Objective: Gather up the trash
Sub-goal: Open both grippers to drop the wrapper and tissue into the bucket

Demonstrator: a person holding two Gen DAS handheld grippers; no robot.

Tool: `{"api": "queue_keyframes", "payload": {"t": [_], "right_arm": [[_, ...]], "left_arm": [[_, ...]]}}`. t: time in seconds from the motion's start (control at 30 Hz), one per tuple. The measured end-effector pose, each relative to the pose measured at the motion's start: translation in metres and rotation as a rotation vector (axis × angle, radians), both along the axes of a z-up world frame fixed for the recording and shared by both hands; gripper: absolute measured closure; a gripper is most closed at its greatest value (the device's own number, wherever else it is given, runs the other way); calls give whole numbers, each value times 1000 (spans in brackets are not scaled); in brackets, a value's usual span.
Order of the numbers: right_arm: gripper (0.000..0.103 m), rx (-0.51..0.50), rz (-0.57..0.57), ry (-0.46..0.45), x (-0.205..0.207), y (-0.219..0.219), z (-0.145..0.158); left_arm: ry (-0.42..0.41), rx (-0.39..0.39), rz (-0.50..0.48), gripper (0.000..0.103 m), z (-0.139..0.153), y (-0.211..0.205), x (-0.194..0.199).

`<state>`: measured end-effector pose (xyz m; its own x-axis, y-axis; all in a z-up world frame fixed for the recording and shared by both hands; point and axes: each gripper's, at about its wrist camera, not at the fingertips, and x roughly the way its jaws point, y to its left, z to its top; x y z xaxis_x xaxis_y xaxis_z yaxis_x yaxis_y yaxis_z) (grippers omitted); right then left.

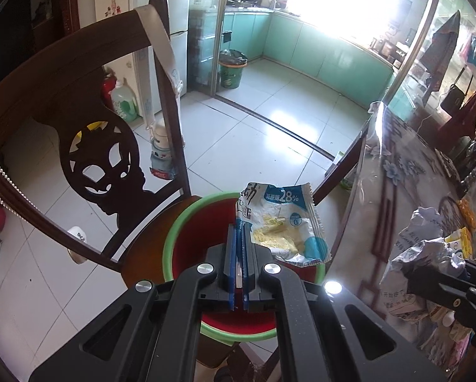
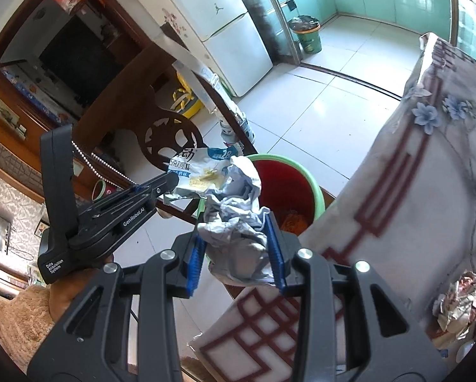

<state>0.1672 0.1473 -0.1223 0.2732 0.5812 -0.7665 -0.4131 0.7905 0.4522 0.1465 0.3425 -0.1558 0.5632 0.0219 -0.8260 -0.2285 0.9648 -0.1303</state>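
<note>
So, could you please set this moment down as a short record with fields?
left hand-held gripper: shut on the edge of a white-and-blue plastic snack wrapper
right hand-held gripper: shut on a crumpled grey-white paper wad
bin: red plastic bucket with green rim, on a dark wooden chair, beside the table
wrapper position: over the bucket's rim
wad position: near the bucket's rim, in front of it
bucket contents: orange scraps
left on table: crumpled patterned paper on the floral tablecloth
</note>
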Motion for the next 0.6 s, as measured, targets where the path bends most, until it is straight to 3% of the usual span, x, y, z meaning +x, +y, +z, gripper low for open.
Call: {"api": "queue_keyframes", "payload": {"t": [0.3,0.33,0.37,0.43,0.5,0.6], "right_arm": [[64,-3,5,-18,4,8,-2],[57,-2,-8,-32,4,7,-1],[38,0,-18,-42,4,7,0],[33,2,-51,-74,4,2,4],[33,13,-54,-83,2,-2,8],[33,16,-76,-85,0,-8,11]], "left_arm": [[-4,3,6,103,0,5,3],[-4,5,7,103,0,6,3],[-4,4,6,102,0,7,4],[-2,13,18,95,0,8,4],[-7,9,39,80,1,11,2],[-12,9,37,72,2,11,1]]}}
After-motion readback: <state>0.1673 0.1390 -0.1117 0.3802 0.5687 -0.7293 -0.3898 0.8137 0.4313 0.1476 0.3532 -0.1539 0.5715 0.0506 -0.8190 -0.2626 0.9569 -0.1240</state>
